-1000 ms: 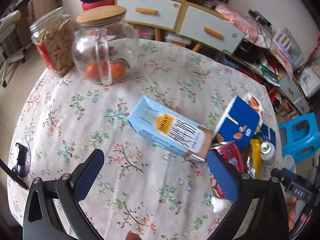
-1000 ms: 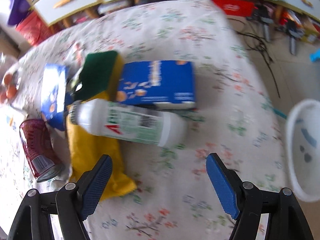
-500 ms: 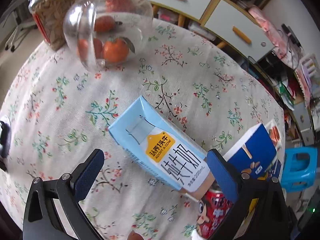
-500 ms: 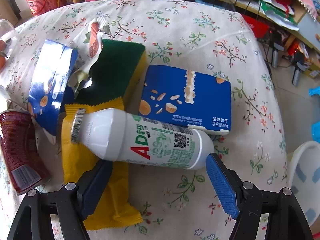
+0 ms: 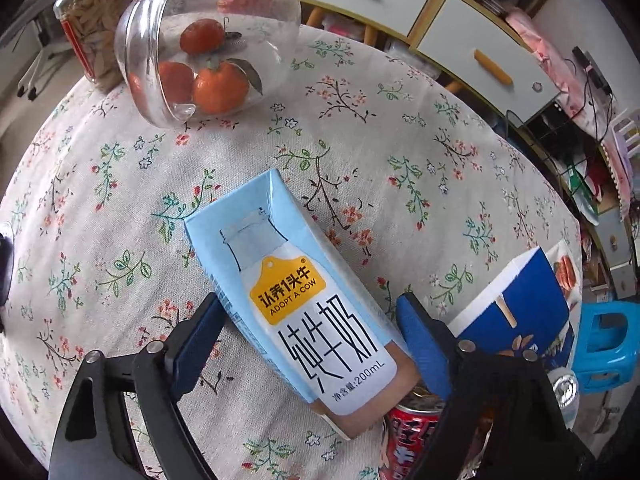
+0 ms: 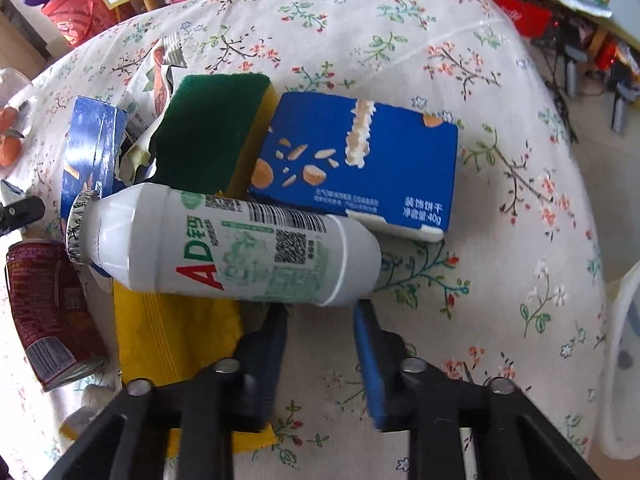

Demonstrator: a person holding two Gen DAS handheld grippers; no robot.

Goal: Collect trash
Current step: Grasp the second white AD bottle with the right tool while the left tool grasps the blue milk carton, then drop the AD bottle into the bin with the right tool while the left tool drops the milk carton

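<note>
A light blue milk carton (image 5: 296,292) lies on the floral tablecloth (image 5: 120,208). My left gripper (image 5: 310,330) straddles it, jaws closing against its sides. A white AD bottle (image 6: 224,244) lies on its side over a yellow wrapper (image 6: 172,332). My right gripper (image 6: 320,320) sits at the bottle's near end, jaws narrowed and apart, not gripping it. A blue biscuit box (image 6: 360,164), a green-and-yellow sponge (image 6: 212,136) and a red can (image 6: 48,308) lie around the bottle. The can (image 5: 412,436) and a second blue box (image 5: 516,308) show in the left view.
A glass jar of oranges (image 5: 208,48) and a jar of snacks (image 5: 92,24) stand at the table's far side. A white bin (image 6: 624,360) is beyond the table's right edge, a blue stool (image 5: 608,340) on the floor. Cabinets (image 5: 440,28) stand behind.
My left gripper moved forward over the milk carton and its jaws closed onto it. My right gripper approached the bottle and its jaws narrowed a lot.
</note>
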